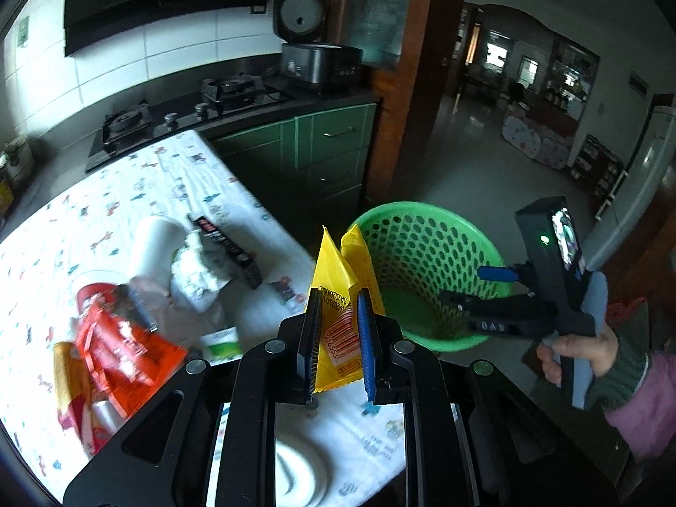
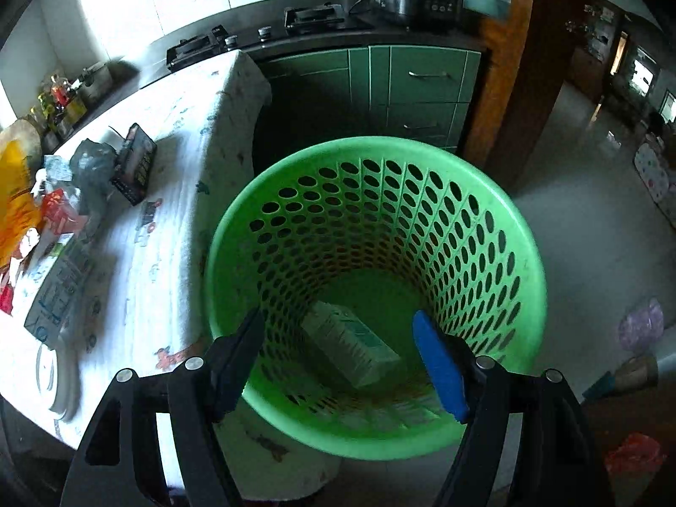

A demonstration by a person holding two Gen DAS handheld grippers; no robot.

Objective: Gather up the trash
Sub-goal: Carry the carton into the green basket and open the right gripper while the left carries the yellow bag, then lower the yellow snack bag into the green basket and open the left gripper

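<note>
My left gripper [image 1: 336, 301] is shut on a yellow wrapper [image 1: 338, 270] with a barcode, held upright over the table's right edge beside the green perforated basket [image 1: 426, 228]. My right gripper [image 2: 338, 329] stands open above the basket [image 2: 528, 253], nothing between its fingers; a pale green carton [image 2: 350, 342] lies on the basket's bottom. In the left wrist view the right gripper [image 1: 473, 285] hangs over the basket, held by a hand [image 1: 579, 350]. More trash lies on the table: red wrappers [image 1: 122, 346], crumpled white paper [image 1: 196, 270], a black box [image 1: 228, 249].
The table [image 2: 177, 253] has a white patterned cloth and stands left of the basket. A white plate [image 1: 295, 473] sits near its front edge. Behind are a gas stove [image 1: 190, 114], a rice cooker [image 1: 312, 59] and green cabinets [image 2: 414, 80]. Tiled floor spreads to the right.
</note>
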